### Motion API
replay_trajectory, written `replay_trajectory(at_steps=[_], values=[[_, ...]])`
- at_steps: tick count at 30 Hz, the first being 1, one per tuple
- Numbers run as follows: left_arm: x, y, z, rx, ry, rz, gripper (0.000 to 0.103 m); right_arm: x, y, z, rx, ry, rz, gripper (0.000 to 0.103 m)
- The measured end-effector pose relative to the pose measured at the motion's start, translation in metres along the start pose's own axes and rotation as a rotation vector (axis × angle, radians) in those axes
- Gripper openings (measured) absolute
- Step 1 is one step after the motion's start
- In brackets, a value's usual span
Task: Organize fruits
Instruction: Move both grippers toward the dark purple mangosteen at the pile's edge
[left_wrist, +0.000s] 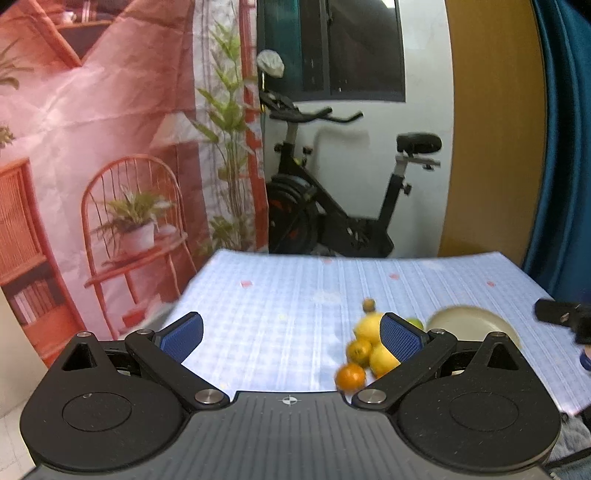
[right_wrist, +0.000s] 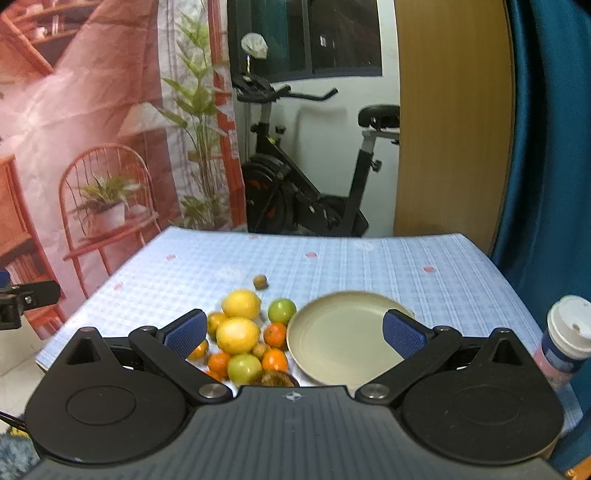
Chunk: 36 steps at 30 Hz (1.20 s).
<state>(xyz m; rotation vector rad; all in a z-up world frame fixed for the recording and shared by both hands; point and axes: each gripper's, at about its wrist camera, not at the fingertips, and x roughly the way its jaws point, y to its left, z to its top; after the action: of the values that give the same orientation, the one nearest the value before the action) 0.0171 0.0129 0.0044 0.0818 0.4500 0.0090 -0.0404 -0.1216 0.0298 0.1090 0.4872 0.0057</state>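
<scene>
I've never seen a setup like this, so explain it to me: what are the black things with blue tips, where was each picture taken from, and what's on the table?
These are two hand-held grippers, each with a camera looking along its fingers. One picture comes from the left gripper, the other from the right gripper. Both are open and hold nothing. On the checked tablecloth lies a pile of loose fruit: lemons, oranges, green fruits and a small brown one set apart. Beside the pile sits an empty plate, with a lidded cup at the right edge.

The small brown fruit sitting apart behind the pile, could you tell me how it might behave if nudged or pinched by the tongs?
The small brown fruit looks round and sits alone on the flat checked tablecloth, so a nudge would probably roll it. It is much smaller than the lemons, so it likely weighs little, and the wide-open right tongs would need to close far.
</scene>
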Motion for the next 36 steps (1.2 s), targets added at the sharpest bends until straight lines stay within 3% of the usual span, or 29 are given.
replay_trajectory(at_steps=[7,11,17,20,23,28,36], values=[[0.034,0.02,0.027,-0.139,-0.062,-0.005,0.102,0.021,-0.032,0.038,0.059,-0.185,0.074,0.103],[0.052,0.012,0.031,-0.139,-0.117,-0.007,0.102,0.045,-0.044,0.054,0.07,-0.243,0.113,0.103],[0.09,-0.015,0.018,-0.091,-0.093,-0.062,0.102,0.086,-0.04,0.05,0.023,-0.205,0.123,0.103],[0.107,-0.022,0.004,-0.129,-0.009,-0.164,0.101,0.097,-0.035,0.028,0.0,-0.196,0.122,0.103],[0.117,-0.027,-0.019,-0.199,0.033,-0.149,0.1,0.104,-0.032,-0.001,-0.012,-0.152,0.091,0.103],[0.13,-0.032,-0.037,-0.169,0.082,-0.095,0.097,0.104,-0.029,-0.044,-0.077,-0.089,0.097,0.103],[0.135,-0.023,-0.042,-0.118,0.131,-0.082,0.094,0.099,-0.027,-0.069,-0.124,-0.042,0.15,0.103]])
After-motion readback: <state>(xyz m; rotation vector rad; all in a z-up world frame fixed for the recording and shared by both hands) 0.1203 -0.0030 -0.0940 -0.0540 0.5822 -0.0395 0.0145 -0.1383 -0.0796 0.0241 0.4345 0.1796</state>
